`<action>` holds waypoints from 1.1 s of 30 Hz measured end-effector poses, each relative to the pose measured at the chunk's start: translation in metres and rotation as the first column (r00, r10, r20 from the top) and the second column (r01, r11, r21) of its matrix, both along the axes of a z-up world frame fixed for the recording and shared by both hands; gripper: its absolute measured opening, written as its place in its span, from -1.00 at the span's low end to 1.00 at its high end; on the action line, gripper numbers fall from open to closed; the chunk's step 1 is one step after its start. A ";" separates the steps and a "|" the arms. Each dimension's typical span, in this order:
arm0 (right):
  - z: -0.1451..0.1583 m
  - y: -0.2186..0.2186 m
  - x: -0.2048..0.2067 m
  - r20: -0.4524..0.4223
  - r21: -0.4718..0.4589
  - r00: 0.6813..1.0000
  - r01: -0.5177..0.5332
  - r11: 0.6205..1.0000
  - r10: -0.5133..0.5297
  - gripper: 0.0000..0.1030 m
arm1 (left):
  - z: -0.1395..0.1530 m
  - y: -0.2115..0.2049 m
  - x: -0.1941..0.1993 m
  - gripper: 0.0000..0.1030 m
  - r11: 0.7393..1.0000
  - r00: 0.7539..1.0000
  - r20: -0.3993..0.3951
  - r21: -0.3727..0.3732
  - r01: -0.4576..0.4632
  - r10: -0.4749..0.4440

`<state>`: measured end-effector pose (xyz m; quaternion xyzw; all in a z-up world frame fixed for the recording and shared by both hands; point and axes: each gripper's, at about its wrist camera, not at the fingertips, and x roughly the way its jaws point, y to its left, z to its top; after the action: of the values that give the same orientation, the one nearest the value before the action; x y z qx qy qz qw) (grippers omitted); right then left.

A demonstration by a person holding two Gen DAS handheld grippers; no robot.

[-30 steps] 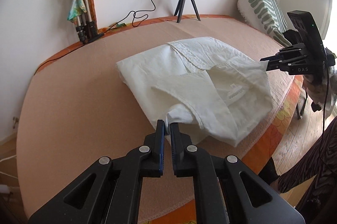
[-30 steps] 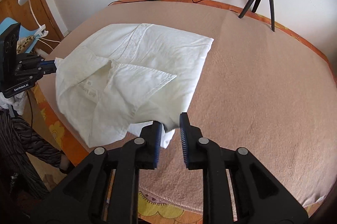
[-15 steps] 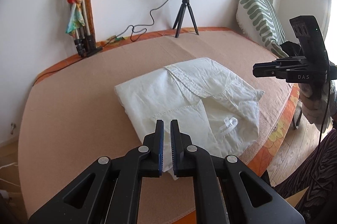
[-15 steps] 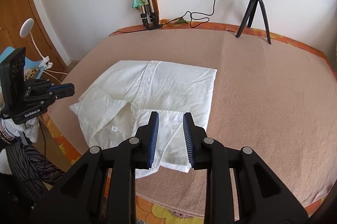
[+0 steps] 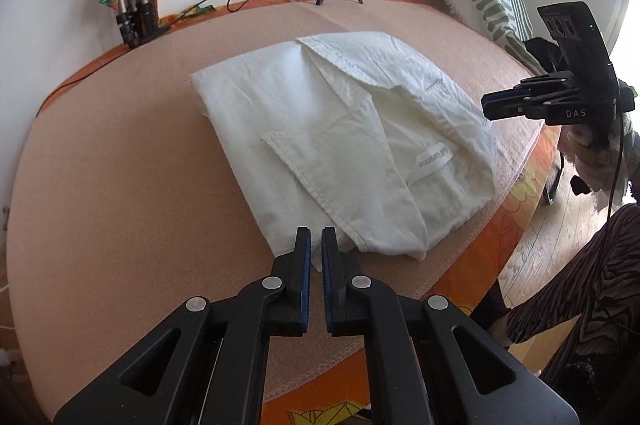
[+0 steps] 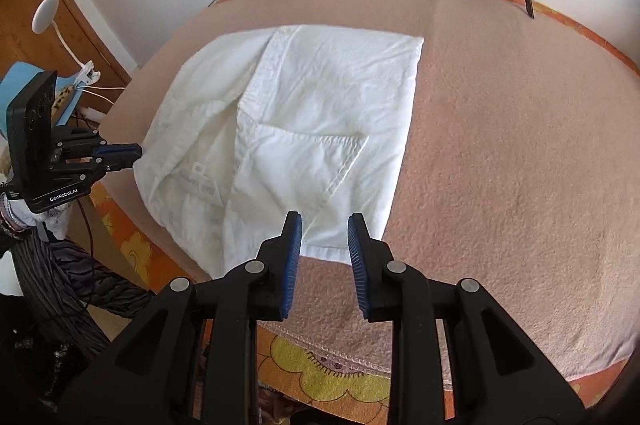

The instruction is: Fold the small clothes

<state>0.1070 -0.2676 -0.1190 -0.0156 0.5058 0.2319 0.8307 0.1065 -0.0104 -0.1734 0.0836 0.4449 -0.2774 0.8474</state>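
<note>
Left wrist view: left gripper nearly clenched with only a thin slot and nothing in it, at the near corner of the white garment, which lies part-folded on the pink blanket; best to open wider before pinching that corner, though whether the tips touch cloth is hard to tell. Right wrist view: right gripper released, jaws apart over the near hem of the garment; take the whole layered edge, whose underside layers are hidden.
</note>
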 end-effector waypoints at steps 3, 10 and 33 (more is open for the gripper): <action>0.029 -0.005 0.020 0.055 0.080 0.998 0.023 0.997 -0.027 -0.50 | 0.020 0.006 0.020 -0.80 0.998 0.999 0.027 -0.059 -0.031 0.033; 0.039 0.019 0.091 0.093 0.098 0.994 0.046 0.994 -0.055 -0.50 | 0.034 0.003 0.099 -0.39 0.981 0.990 0.041 -0.144 -0.130 0.138; -0.024 -0.017 0.178 -0.027 0.007 0.969 0.246 0.969 -0.246 -0.40 | -0.018 0.019 0.139 -0.29 0.963 0.963 -0.013 -0.023 -0.268 0.268</action>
<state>0.2854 -0.2845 -0.1431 0.0544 0.5134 0.1298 0.8465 0.2458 0.0084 -0.1913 0.0108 0.4528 -0.1659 0.8760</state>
